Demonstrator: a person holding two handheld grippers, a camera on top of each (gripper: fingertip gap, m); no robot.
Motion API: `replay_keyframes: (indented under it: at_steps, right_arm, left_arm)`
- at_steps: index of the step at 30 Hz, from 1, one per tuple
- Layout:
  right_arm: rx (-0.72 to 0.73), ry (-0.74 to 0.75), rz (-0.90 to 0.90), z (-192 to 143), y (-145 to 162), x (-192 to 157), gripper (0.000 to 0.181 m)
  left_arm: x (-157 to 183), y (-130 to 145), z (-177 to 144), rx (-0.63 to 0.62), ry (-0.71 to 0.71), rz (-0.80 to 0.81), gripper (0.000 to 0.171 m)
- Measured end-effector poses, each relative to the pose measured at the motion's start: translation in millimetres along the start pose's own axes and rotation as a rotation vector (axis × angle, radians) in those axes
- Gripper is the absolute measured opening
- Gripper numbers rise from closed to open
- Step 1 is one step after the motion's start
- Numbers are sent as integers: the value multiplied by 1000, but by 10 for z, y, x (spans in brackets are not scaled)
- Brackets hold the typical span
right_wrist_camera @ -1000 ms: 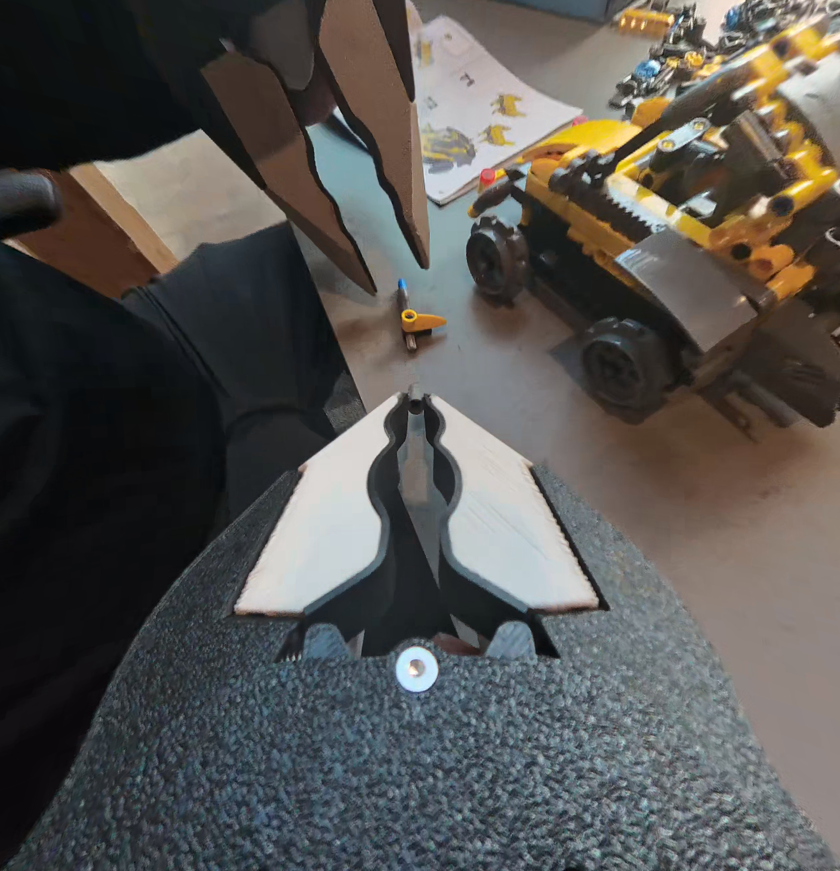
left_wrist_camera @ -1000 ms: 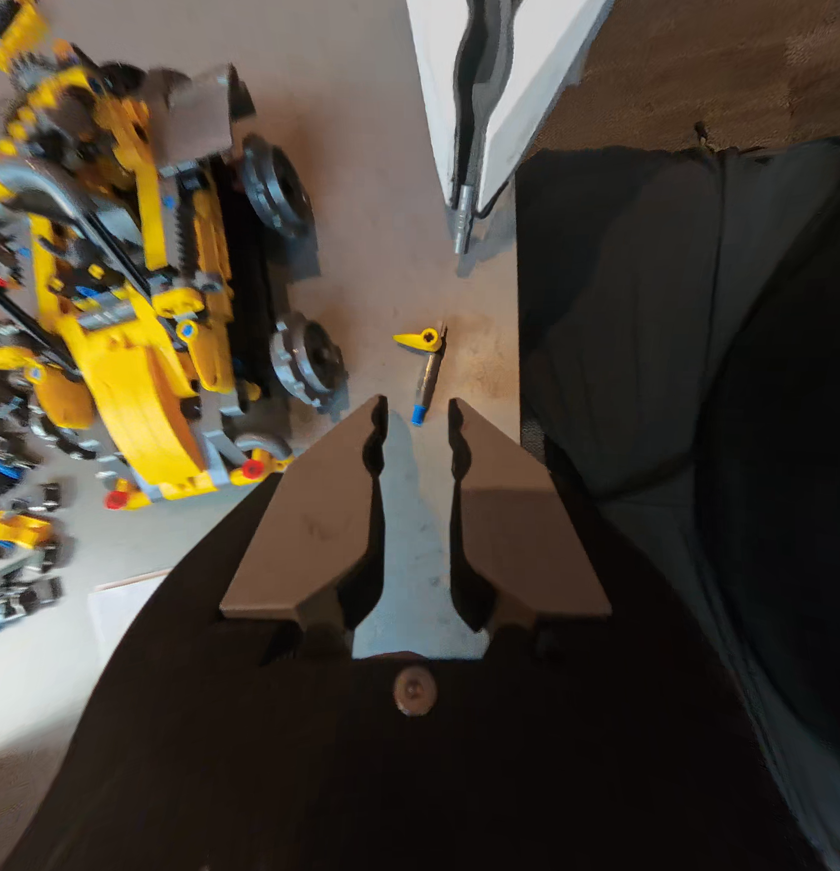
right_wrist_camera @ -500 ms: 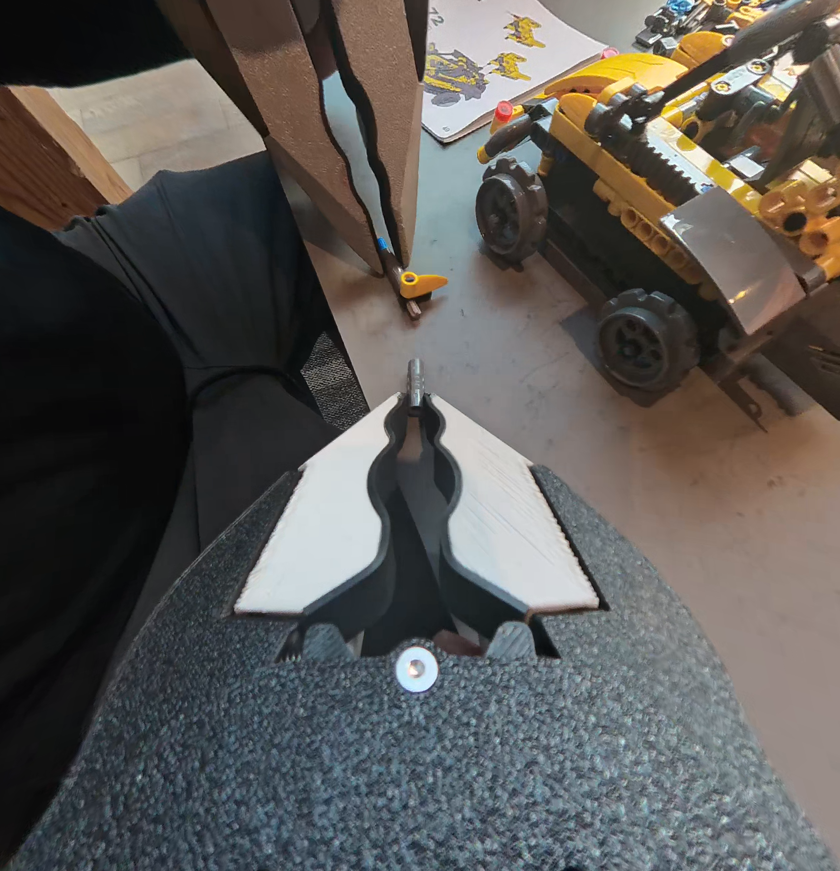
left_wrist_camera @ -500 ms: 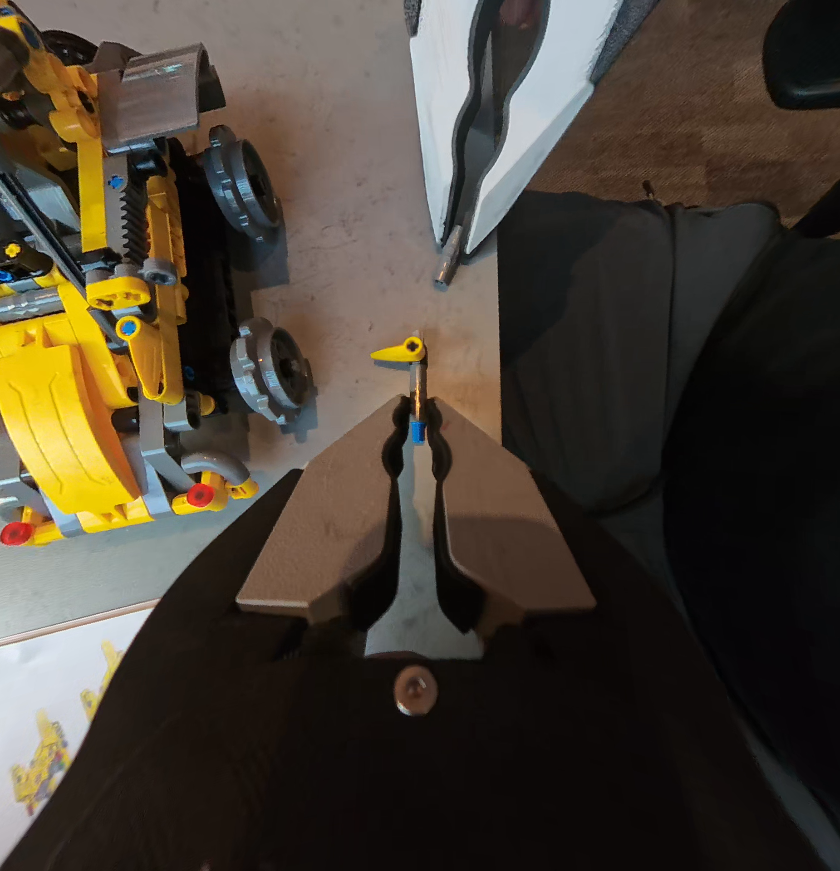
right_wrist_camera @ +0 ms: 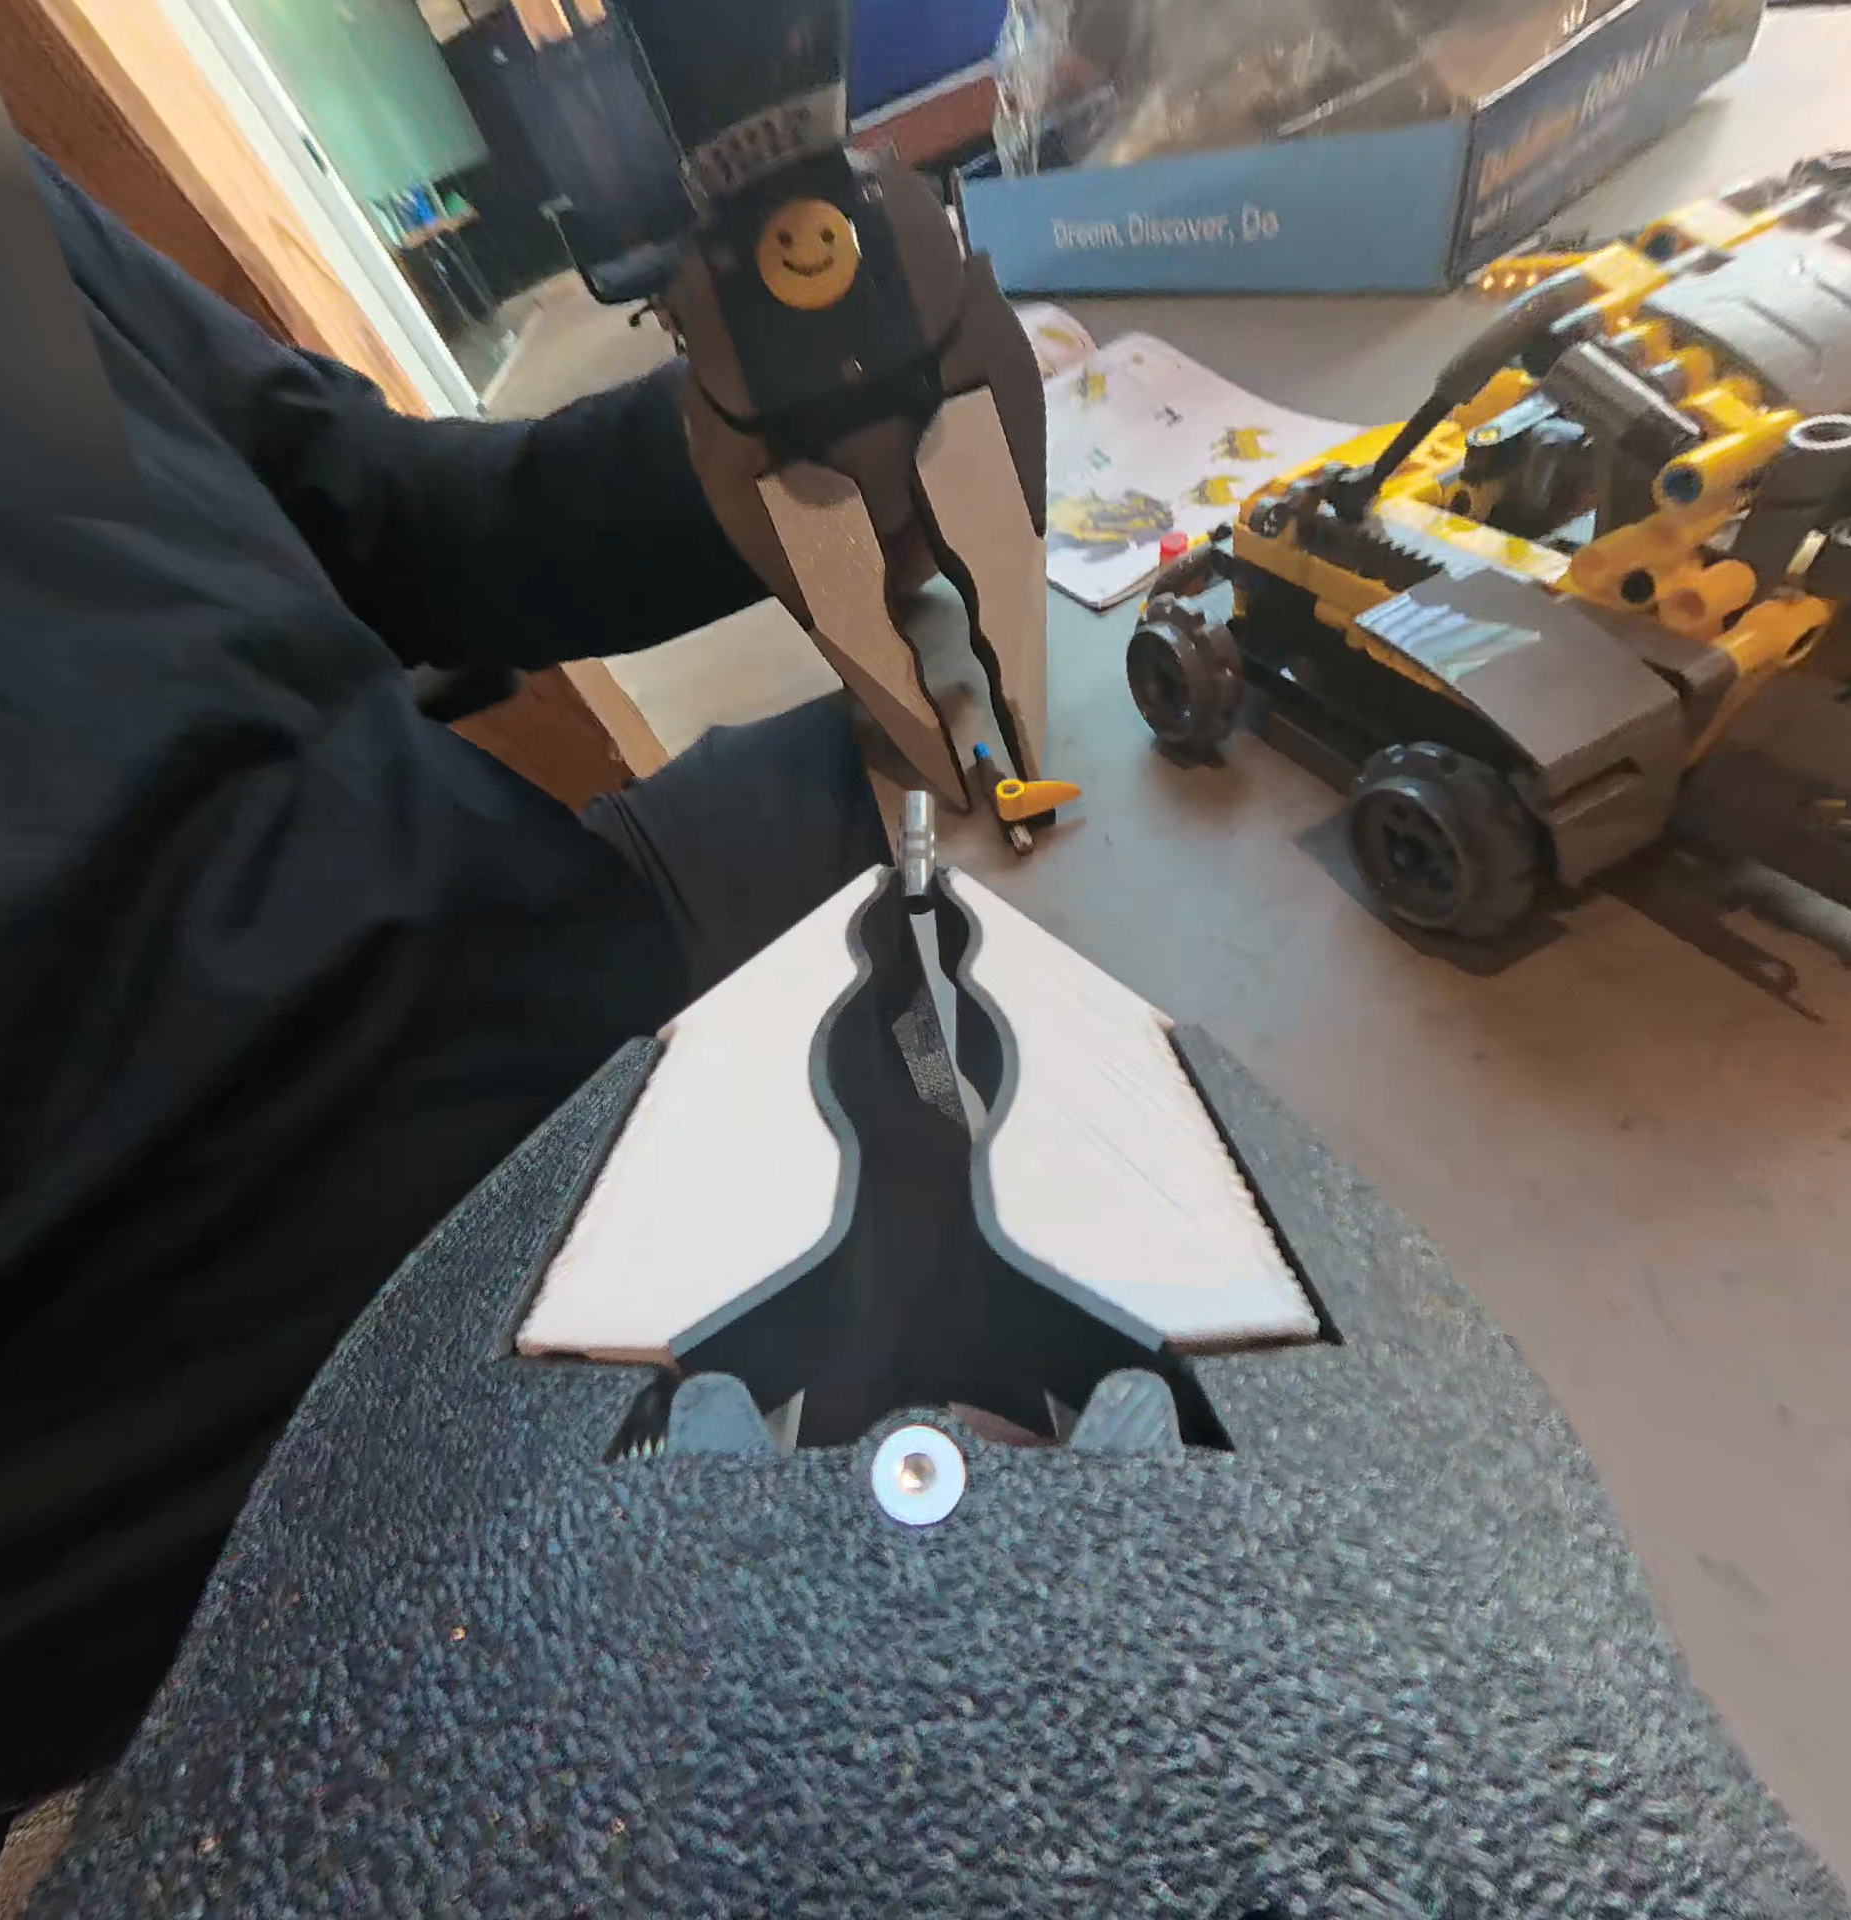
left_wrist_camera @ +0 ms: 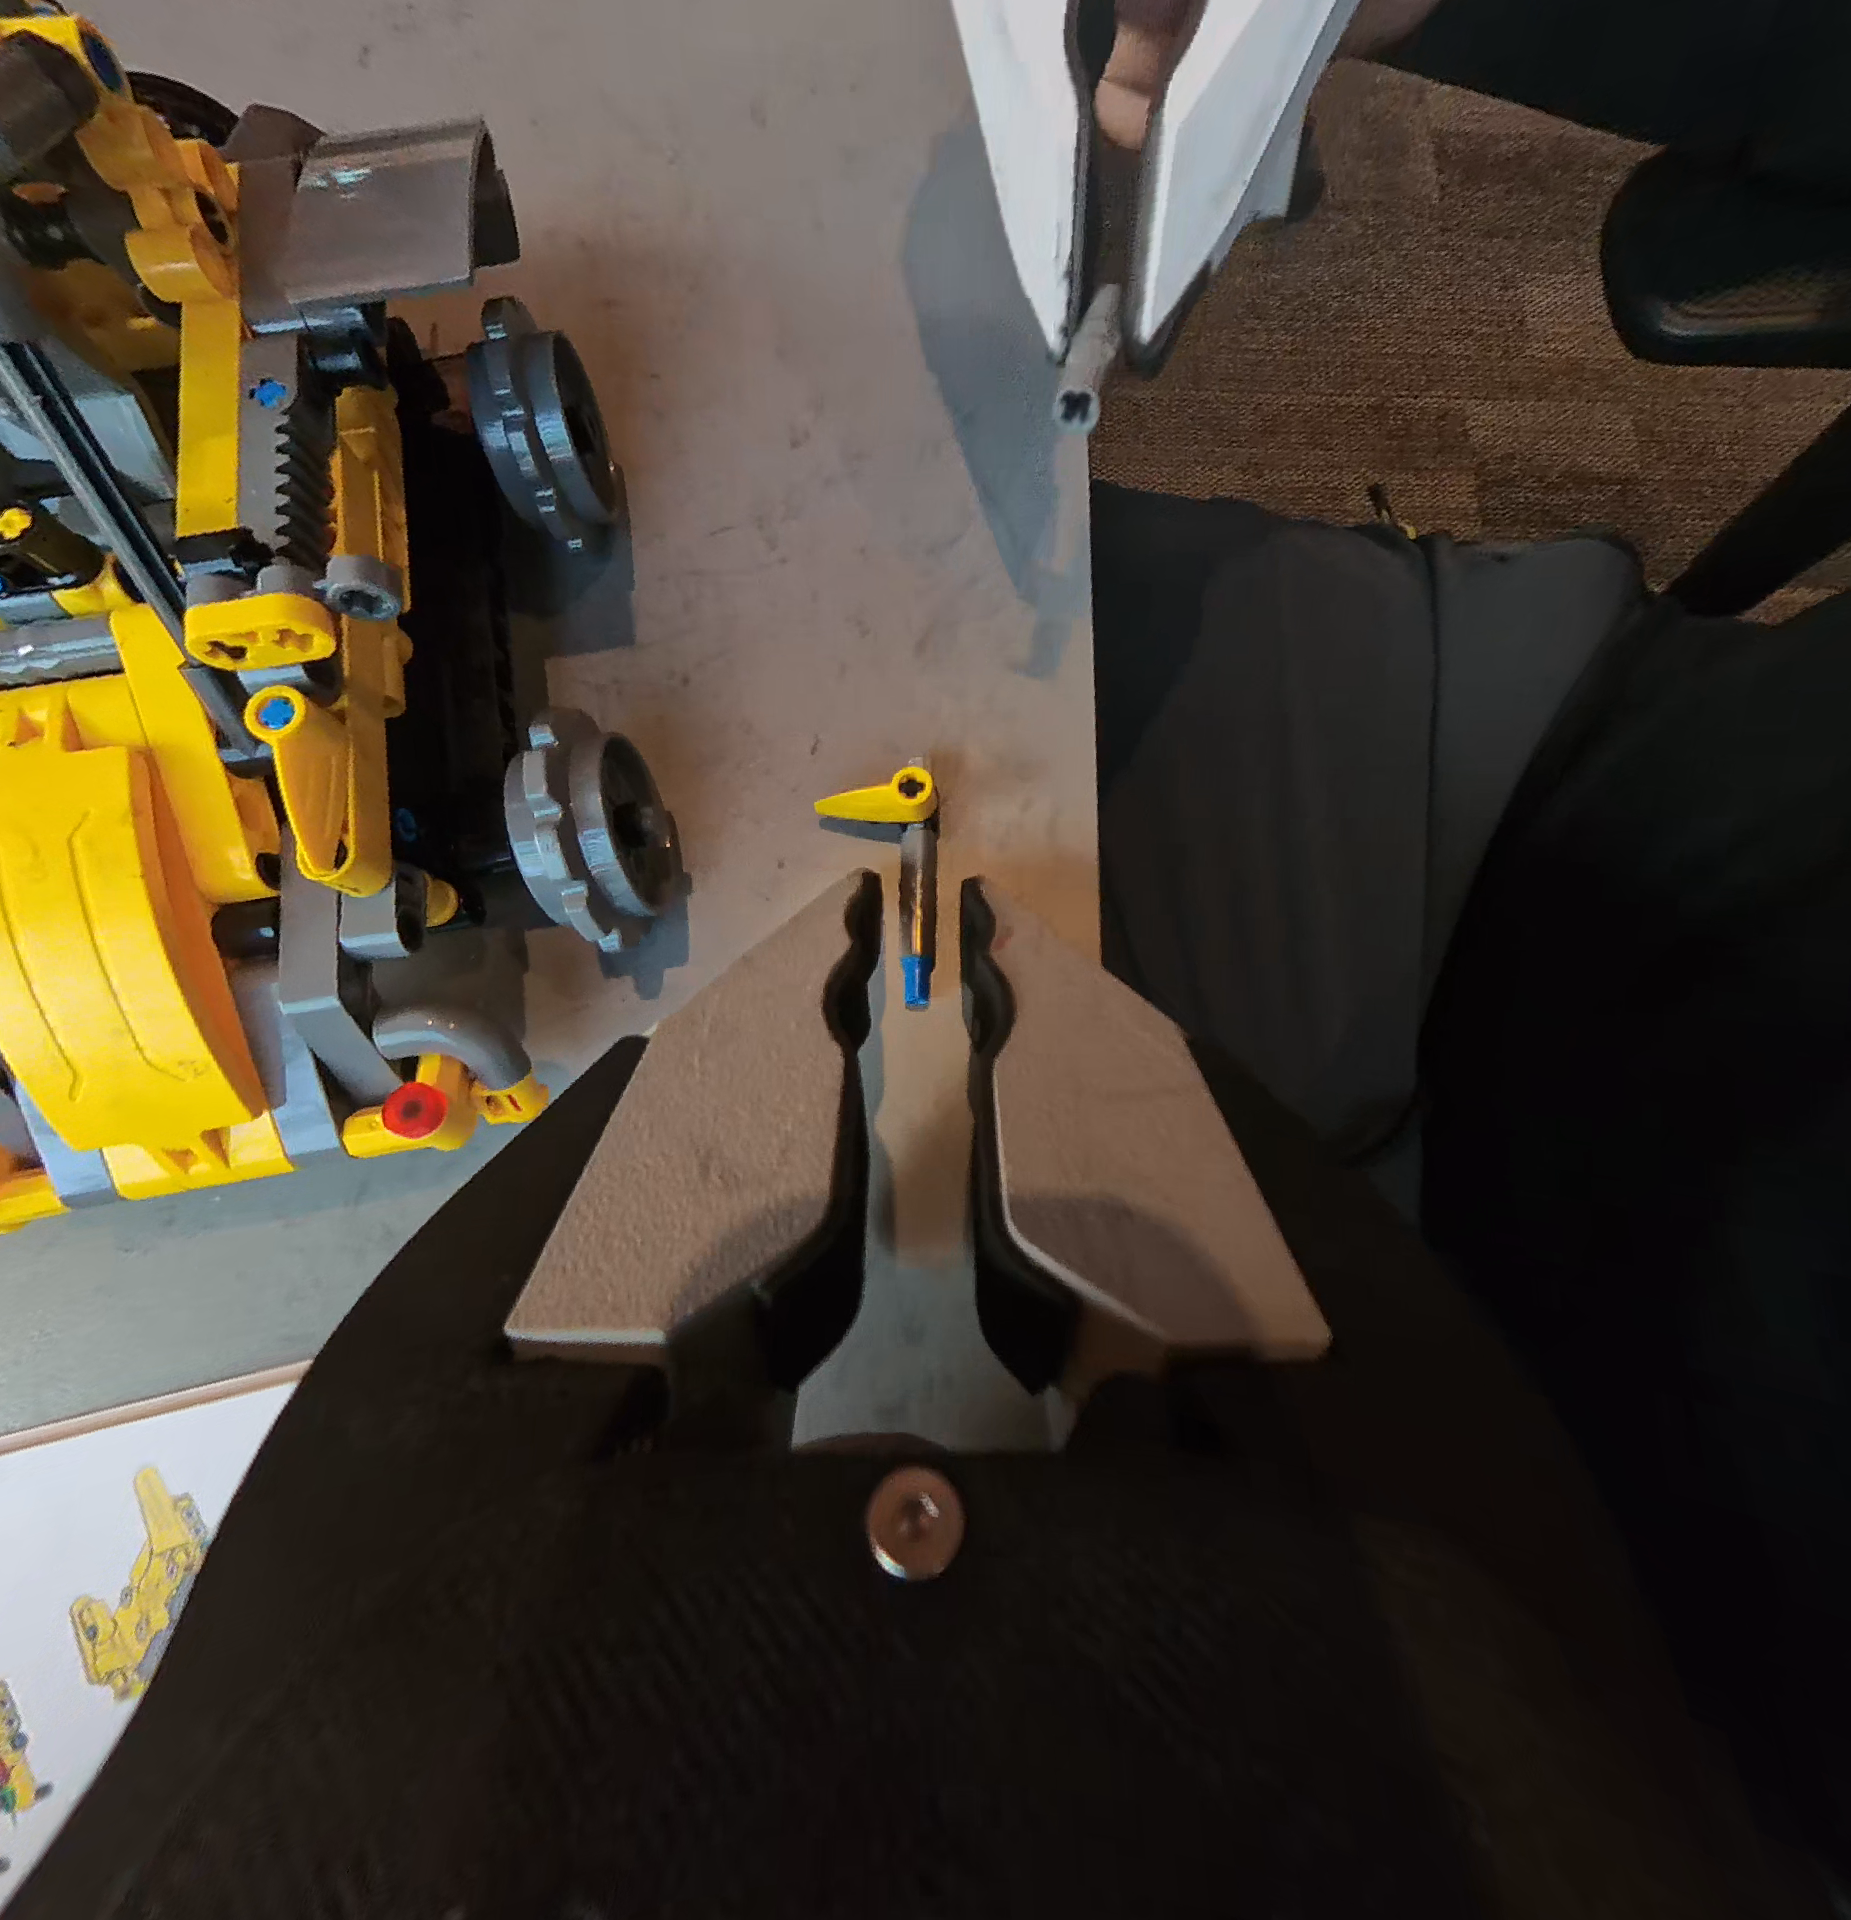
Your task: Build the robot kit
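Note:
A short dark axle with a blue end [left_wrist_camera: 916,935] and a yellow lever piece [left_wrist_camera: 879,800] on its far end lies on the table near the edge. My left gripper [left_wrist_camera: 916,888] is open, its brown fingers down on either side of the axle without touching it. The left gripper also shows in the right wrist view [right_wrist_camera: 988,779], over the same axle [right_wrist_camera: 1012,816]. My right gripper [right_wrist_camera: 916,878] is shut on a light grey axle [right_wrist_camera: 916,836] that sticks out past its white fingertips. It is held above the table edge in the left wrist view [left_wrist_camera: 1097,332].
A yellow and grey brick vehicle [left_wrist_camera: 173,831] stands left of the axle, also seen in the right wrist view [right_wrist_camera: 1523,582]. An instruction booklet [right_wrist_camera: 1139,468] and a blue box [right_wrist_camera: 1264,218] lie behind. A person's dark clothing [left_wrist_camera: 1420,831] borders the table edge. Some 9 cm of space lies between my two pairs of fingers.
My left gripper moved forward and down until its fingers straddle the blue-ended axle. My right gripper drew back and tilted up, still holding the grey axle.

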State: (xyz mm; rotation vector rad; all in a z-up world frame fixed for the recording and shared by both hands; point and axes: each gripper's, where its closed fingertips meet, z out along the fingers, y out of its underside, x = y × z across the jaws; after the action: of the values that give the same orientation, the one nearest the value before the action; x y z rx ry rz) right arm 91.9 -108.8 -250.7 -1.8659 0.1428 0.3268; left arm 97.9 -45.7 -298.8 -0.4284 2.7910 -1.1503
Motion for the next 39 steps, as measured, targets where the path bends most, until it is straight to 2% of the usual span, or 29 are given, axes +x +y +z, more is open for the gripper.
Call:
replay_keyframes:
  at_steps: [4, 8, 15, 18, 27, 39]
  right_arm:
    - [45, -17, -1, -35, -60, -21, 4]
    - [17, -3, -12, -9, -24, -9, 4]
    - [-270, 129, 16, 190, 290, 139, 4]
    - [-346, 155, -19, 266, 339, 178, 4]
    - [-218, -18, 91, 270, 192, 88, 4]
    - [-233, -70, 113, 318, 173, 65, 4]
  left_arm:
    - [33, -22, 24, 8, 21, 13, 3]
    - [36, -23, 26, 27, 43, 1, 3]
    - [53, -15, 19, 27, 39, 16, 2]
    - [65, -10, 12, 26, 44, 20, 2]
    - [98, -83, -69, 98, 32, 51, 2]
    - [134, -160, -120, 159, 30, 91, 2]
